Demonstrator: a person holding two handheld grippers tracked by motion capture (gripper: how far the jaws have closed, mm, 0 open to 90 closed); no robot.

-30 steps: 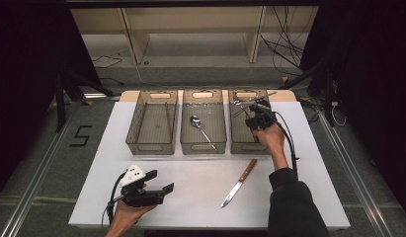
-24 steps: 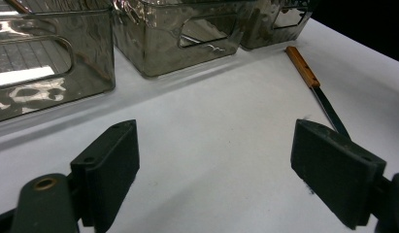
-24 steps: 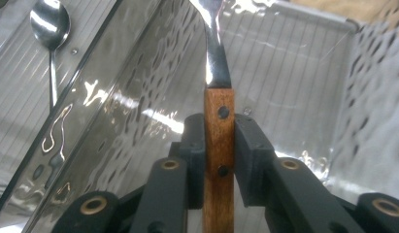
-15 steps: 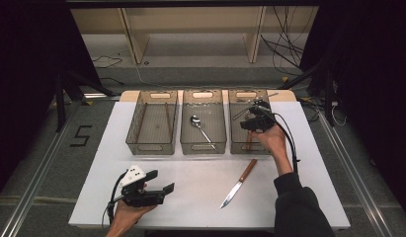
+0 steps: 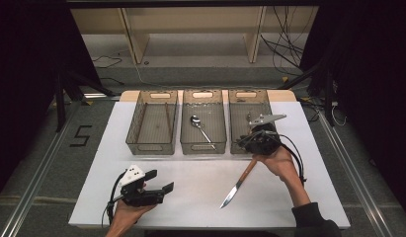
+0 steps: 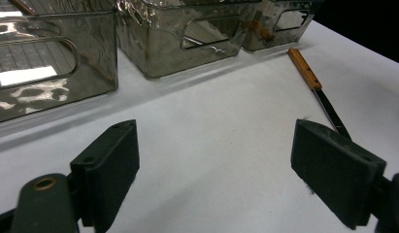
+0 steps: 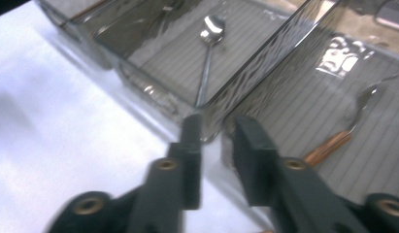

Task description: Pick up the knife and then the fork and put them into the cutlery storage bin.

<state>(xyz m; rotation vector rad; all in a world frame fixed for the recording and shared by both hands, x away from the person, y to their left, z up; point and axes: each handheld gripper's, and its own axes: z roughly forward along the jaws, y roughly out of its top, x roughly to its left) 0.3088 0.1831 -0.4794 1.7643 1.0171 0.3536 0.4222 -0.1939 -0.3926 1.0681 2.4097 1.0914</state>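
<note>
High view: knife (image 5: 238, 183) lies flat on white table (image 5: 190, 197), near right gripper (image 5: 257, 139), whose jaws, just closing, hold nothing; left gripper (image 5: 158, 181) gapes. Likely light, stiff, slick-bladed; grip wooden handle.

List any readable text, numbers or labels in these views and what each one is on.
"5": dark mark on the grey floor, left of the white table.
No other text is readable. The three clear bins, the spoon, the knife and both grippers carry no legible markings.
</note>
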